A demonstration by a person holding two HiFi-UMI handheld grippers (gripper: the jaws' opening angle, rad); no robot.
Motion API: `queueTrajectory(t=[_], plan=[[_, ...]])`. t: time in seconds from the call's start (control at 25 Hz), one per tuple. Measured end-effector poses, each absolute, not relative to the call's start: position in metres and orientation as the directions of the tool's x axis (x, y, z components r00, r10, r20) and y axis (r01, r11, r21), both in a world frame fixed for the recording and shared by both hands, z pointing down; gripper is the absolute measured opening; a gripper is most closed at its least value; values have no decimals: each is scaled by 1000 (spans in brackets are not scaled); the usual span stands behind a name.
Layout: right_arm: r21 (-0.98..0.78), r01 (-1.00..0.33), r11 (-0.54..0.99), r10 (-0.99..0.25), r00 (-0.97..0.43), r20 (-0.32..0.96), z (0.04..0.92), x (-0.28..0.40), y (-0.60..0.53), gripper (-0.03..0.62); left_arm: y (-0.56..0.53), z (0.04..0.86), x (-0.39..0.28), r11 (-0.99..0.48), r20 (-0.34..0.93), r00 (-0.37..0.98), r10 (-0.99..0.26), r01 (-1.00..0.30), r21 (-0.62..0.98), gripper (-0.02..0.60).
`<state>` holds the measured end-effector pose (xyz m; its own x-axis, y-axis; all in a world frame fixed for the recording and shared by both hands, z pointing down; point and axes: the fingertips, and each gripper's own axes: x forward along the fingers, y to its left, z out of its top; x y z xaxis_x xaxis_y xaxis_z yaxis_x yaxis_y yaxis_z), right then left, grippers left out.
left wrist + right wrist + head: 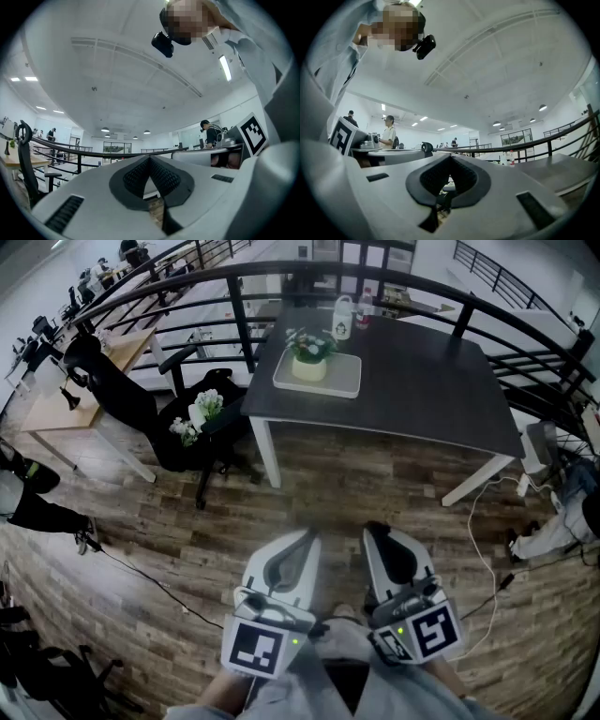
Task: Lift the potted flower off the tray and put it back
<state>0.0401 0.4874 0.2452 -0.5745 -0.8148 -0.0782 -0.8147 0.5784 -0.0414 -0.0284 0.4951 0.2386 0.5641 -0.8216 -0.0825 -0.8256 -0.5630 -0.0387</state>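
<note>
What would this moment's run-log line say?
potted flower: on tray | left hand-held gripper: shut, empty | right hand-held gripper: shut, empty | both: far from table

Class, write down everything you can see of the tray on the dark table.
The tray is pale, flat and rectangular, with rounded corners and a low raised rim. Its material can't be told from this distance. It lies flat on the table, near the left edge. The potted flower stands upright on its left half, and the right half is bare. Nothing else touches it.
</note>
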Motion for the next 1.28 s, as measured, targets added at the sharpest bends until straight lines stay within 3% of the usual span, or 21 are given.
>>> queueTrajectory(t=[0.64, 0.84, 1.28], plan=[[-89, -805, 586, -809, -577, -112, 244, 81, 475, 2, 486, 235, 2, -531, -94, 535, -839, -845, -67, 12], [-17, -798, 603, -790, -593, -155, 239, 96, 478, 3, 490, 231, 22, -534, -115, 545, -831, -838, -109, 12], [-47, -788, 614, -785, -603, -141, 250, 147, 473, 3, 490, 228, 50, -439, -122, 450, -885, -892, -103, 12]])
